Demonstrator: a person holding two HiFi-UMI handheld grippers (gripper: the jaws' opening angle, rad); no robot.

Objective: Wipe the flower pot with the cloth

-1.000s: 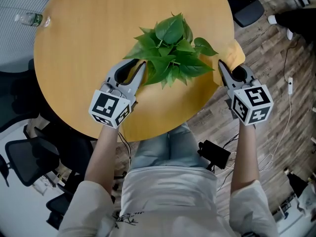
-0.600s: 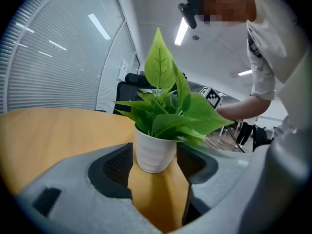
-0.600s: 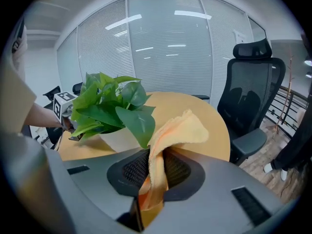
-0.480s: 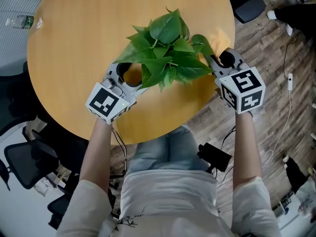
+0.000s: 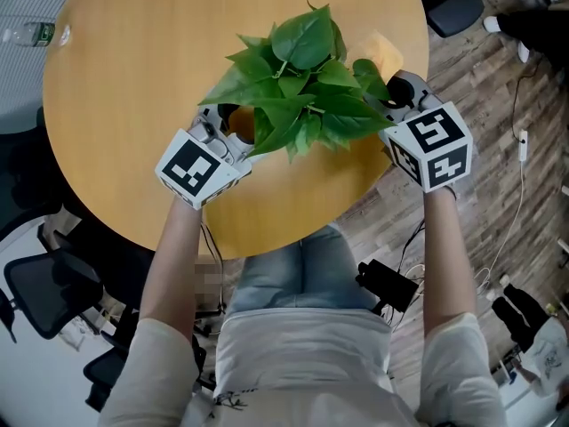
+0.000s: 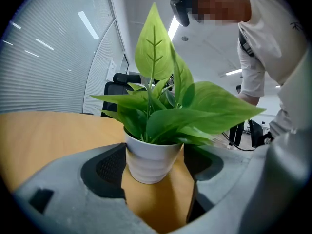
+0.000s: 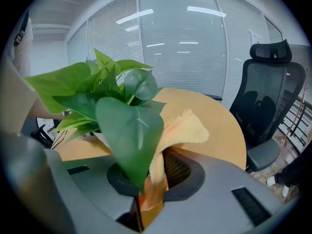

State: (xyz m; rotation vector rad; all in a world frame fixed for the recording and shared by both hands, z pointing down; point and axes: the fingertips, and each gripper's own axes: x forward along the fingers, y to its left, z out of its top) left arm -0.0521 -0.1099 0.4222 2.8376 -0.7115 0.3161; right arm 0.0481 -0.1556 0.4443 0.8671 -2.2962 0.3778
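Observation:
The leafy green plant [image 5: 298, 74] stands near the round table's front edge; its leaves hide the pot in the head view. In the left gripper view, the white ribbed flower pot [image 6: 152, 162] stands between the jaws of my left gripper [image 6: 155, 152]. Those jaws have just been opening and now stand open around the pot. My left gripper [image 5: 233, 123] reaches in under the leaves from the left. My right gripper [image 7: 153, 172] is shut on the yellow cloth [image 7: 183, 128], which hangs out past its jaws at the plant's right side. A large leaf [image 7: 129, 130] covers part of its jaws.
The wooden table [image 5: 133, 69] spreads left and back of the plant. A plastic bottle [image 5: 27, 34] lies past its far left edge. Black office chairs [image 7: 265, 106] stand around. Cables [image 5: 517, 149] trail over the wooden floor on the right.
Both grippers have closed in on the plant. The left jaws went from shut to open around the pot. The right gripper carried the cloth up to the leaves on the right.

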